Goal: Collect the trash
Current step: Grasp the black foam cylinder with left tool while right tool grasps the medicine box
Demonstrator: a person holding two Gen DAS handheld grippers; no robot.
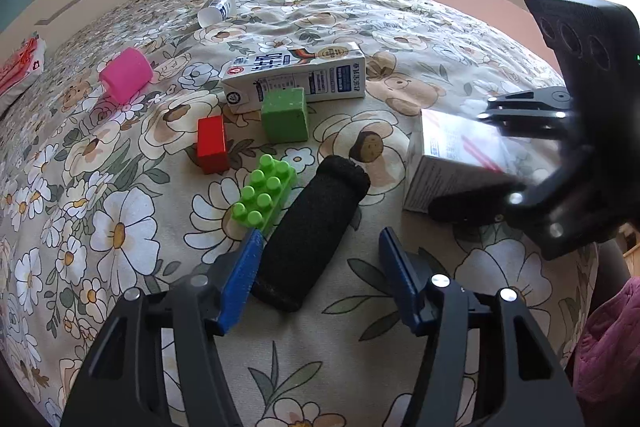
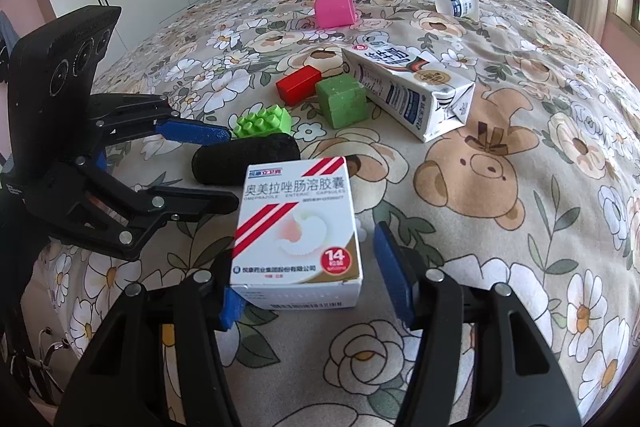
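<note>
Both jaws stand spread, your left gripper (image 1: 320, 267) around the black roll (image 1: 312, 231), your right gripper (image 2: 316, 271) around the pill box (image 2: 298, 227) at twelve o'clock, so squeeze next, then lift.

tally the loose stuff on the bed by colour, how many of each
green: 2, studded brick, cube
red: 1, block
pink: 1, cup
black: 1, foam roll
white: 3, milk carton, medicine box, small bottle
total: 8
</note>
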